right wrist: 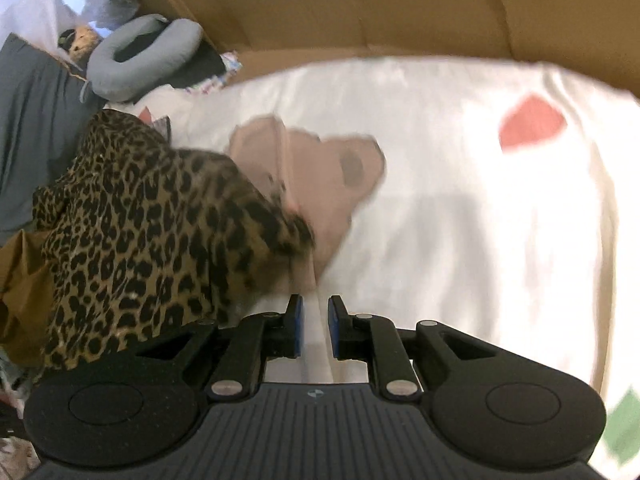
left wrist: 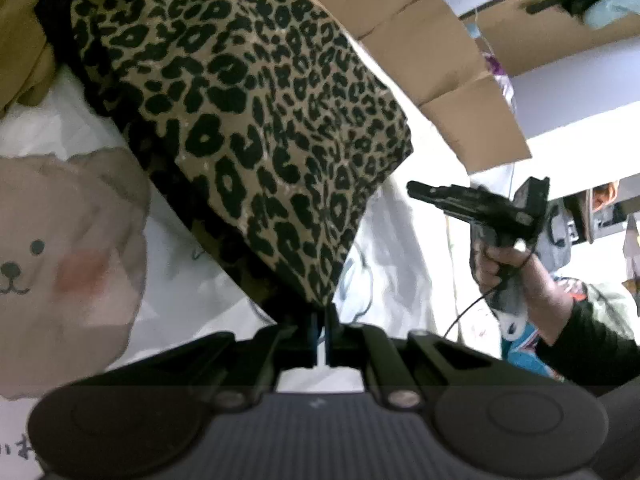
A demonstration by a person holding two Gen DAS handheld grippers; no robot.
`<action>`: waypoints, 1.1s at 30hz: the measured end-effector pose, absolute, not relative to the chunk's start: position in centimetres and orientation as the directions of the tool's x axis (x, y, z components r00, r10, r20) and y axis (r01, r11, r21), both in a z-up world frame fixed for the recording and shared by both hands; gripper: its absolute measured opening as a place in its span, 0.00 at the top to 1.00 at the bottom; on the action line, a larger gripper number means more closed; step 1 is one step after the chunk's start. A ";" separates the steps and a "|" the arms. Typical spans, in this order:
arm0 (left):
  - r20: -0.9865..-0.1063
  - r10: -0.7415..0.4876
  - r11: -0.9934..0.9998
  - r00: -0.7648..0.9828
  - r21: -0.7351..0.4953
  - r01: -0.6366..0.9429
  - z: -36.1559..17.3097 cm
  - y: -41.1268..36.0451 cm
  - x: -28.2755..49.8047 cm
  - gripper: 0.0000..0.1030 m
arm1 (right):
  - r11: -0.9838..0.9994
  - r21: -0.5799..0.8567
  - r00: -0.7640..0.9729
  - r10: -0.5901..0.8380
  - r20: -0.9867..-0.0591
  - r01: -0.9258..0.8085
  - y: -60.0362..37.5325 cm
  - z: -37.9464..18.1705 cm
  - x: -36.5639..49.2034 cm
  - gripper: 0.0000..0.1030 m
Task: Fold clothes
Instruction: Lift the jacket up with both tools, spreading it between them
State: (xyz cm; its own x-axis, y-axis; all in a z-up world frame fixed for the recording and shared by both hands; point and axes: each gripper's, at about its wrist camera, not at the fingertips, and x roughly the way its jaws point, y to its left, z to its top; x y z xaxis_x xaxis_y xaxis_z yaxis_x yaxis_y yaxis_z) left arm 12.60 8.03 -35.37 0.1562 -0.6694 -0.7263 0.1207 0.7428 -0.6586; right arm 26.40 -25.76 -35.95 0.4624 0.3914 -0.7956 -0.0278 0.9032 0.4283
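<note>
While your left claw (left wrist: 320, 336) is clenched on a corner of the leopard-print garment (left wrist: 248, 120), let the cloth hang free before you lay it down. It drapes over the white bear-print sheet (right wrist: 440, 220) on the bed, bunched at one side, beside the cardboard box (right wrist: 360, 8). Your right claw (right wrist: 316, 328) stands slightly parted with nothing but sheet showing between its pads. Bring it to the opposite corner, pinch only one layer, then pull both corners apart so the garment spreads flat for folding.
</note>
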 end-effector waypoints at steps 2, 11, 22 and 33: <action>-0.730 -0.667 0.745 0.146 -0.657 0.119 -35.5 7.7 13.0 0.98 | 0.871 0.491 0.453 0.438 -0.777 0.000 -26.1 -36.3 25.6 0.82; -0.735 -0.669 0.743 0.111 -0.663 0.090 -34.9 5.8 13.8 0.98 | 0.665 0.743 0.414 0.657 -0.630 0.073 -23.6 -38.7 25.9 0.40; -0.707 -0.703 0.711 0.078 -0.698 0.086 -33.4 5.5 14.9 0.98 | 0.564 0.806 0.314 0.743 -0.591 0.181 -18.7 -42.3 24.9 0.38; -0.678 -0.732 0.682 0.072 -0.729 0.059 -33.0 5.9 15.5 0.98 | 0.358 0.871 0.381 0.794 -0.474 0.338 -19.3 -44.6 24.2 0.49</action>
